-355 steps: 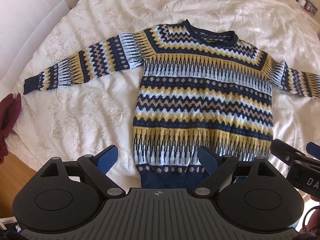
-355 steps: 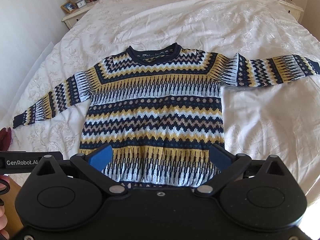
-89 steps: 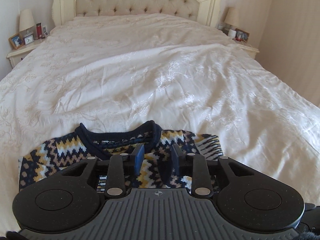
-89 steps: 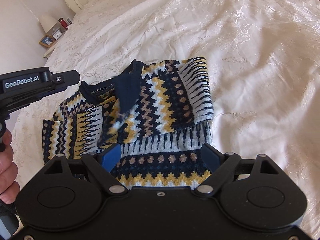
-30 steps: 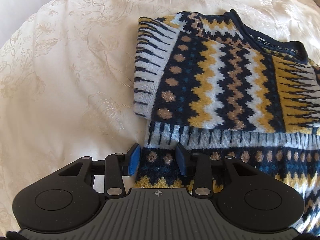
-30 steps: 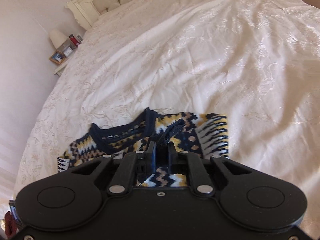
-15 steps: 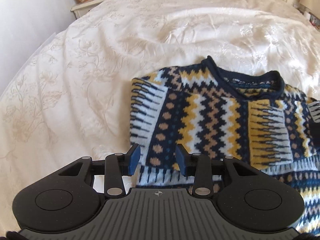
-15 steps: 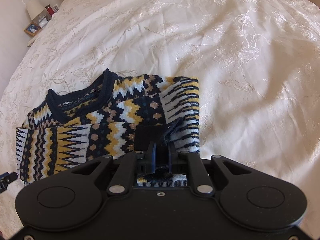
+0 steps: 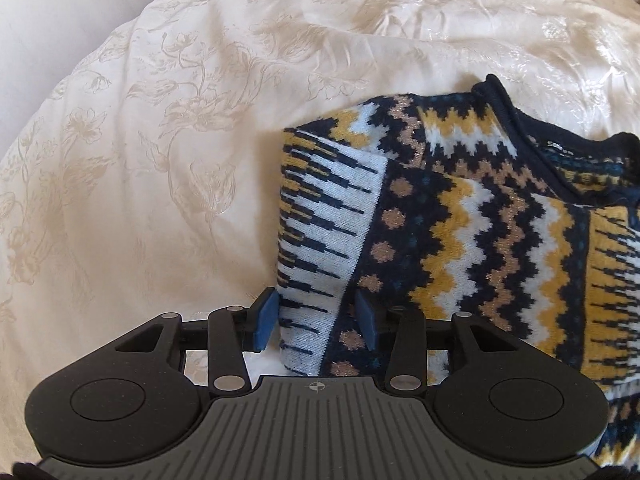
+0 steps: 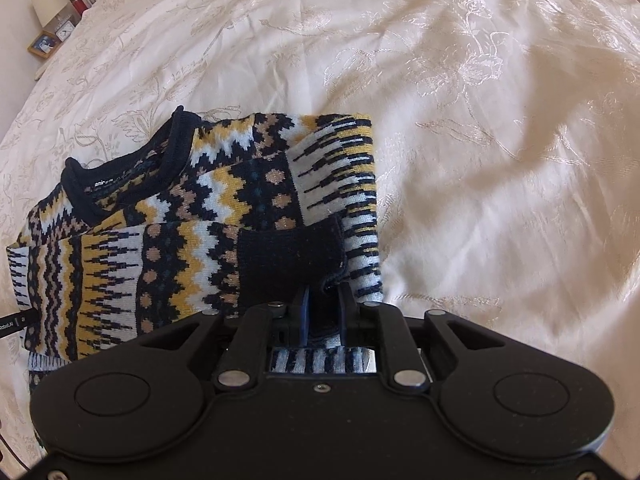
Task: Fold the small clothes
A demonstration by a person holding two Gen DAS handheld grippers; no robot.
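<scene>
Right gripper [image 10: 323, 312] clamps sweater [image 10: 192, 220] cuff; left gripper [image 9: 316, 322] apart, straddling its edge.

Left wrist view: we look forward and steeply down over the left gripper [image 9: 316, 322] from low and close above the bed [image 9: 160, 140], at the jumper [image 9: 460, 240] and its left folded edge. Right wrist view: we look forward and down over the right gripper [image 10: 323, 312], equally close, from the jumper's right side, facing the bedside lamp [image 10: 50, 4] at far upper left. We see the jumper's navy collar and patterned front and the cream bedcover in both views
</scene>
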